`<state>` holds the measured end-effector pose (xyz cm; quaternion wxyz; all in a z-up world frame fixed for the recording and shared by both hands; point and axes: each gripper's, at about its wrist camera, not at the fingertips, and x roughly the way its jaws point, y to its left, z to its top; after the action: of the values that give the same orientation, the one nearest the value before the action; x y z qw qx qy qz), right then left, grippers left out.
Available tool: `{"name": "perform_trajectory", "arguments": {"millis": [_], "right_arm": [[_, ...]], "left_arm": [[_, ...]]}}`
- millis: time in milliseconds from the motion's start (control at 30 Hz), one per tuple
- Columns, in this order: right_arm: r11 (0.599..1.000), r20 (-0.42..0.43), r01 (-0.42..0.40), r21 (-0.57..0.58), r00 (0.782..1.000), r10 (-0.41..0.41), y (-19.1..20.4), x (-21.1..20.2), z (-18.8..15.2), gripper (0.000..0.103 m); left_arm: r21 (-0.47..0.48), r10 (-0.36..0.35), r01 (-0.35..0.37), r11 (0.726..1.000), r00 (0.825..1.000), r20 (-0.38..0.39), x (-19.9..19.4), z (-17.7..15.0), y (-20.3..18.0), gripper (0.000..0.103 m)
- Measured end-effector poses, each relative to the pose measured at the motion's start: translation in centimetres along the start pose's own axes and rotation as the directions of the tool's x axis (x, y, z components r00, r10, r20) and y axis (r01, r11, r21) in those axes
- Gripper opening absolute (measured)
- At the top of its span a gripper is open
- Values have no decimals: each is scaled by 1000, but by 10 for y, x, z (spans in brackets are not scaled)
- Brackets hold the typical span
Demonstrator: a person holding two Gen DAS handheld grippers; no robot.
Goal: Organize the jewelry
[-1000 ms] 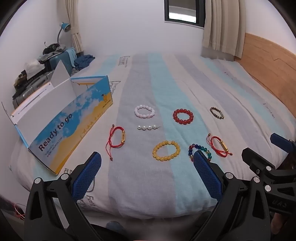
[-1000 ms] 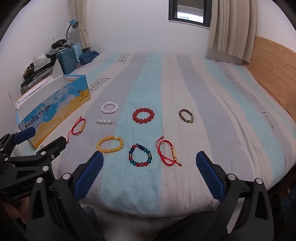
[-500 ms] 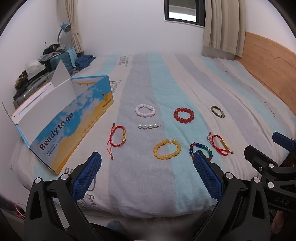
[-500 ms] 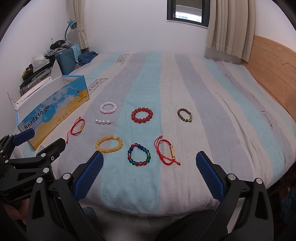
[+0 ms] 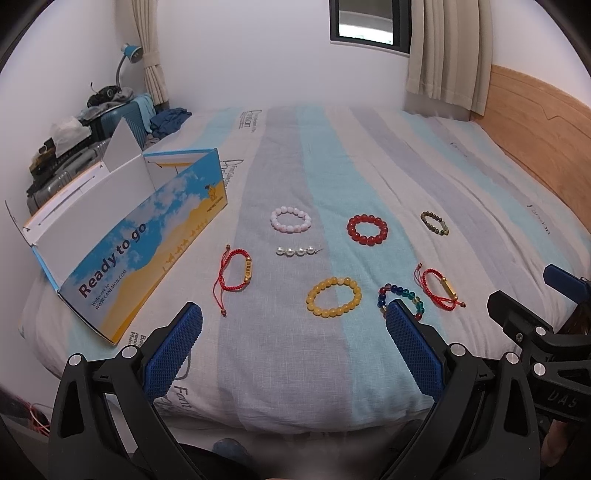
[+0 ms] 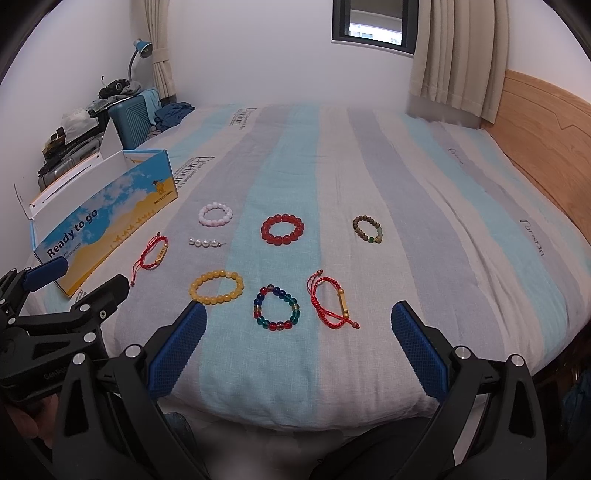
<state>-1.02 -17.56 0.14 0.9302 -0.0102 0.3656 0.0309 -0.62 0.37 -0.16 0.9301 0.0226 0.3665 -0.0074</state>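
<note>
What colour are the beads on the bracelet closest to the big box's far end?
Pale pink and white beads on that bracelet, clearest in the right wrist view.

Soft, even indoor light falls on the bed (image 5: pixel 332 369) — shadows faint, no glare. The window (image 6: pixel 373 22) looks dim. Both fisheye views bend strongly toward dark corners — the bottom edge below the bed blurs.

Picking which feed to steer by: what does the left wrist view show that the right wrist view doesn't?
Left only: the right gripper at its right edge; multicolour bracelet partly hidden by its own jaw.
Right only: the left gripper at its left edge; that bracelet in full.
Both: all eight pieces on the bed, the open box, jaws open.
</note>
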Motion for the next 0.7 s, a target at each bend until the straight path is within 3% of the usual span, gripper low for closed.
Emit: {"name": "perform_trajectory", "arguments": {"millis": [700], "right_arm": [[1000, -17, -1, 1, 1000, 1, -7, 9, 3, 96]], "left_arm": [[1, -3, 3, 1000, 999, -33, 14, 3, 0, 97]]}}
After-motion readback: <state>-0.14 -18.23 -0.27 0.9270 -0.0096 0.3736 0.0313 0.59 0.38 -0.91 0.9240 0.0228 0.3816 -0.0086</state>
